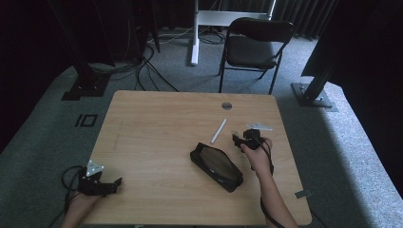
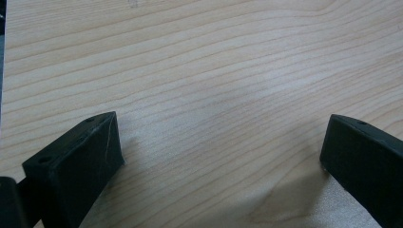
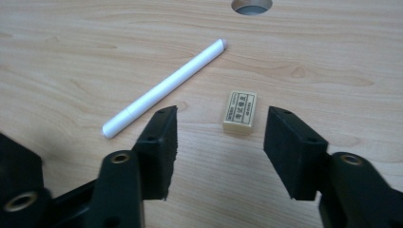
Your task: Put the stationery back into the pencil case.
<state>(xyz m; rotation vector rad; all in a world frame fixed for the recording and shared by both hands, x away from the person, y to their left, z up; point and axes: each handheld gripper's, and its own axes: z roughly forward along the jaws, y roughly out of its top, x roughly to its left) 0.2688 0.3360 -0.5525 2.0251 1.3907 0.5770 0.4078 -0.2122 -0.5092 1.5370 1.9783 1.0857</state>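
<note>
Right tongs (image 1: 236,138) near white pen (image 1: 218,130); black pouch (image 1: 216,166) beside; left tongs (image 1: 117,183) apart.

Small cream eraser (image 3: 240,111) with printed lettering lies flat on the surface, just ahead of the gap between the jaws, untouched. White pen (image 3: 164,88) lies diagonal right beside it.
</note>
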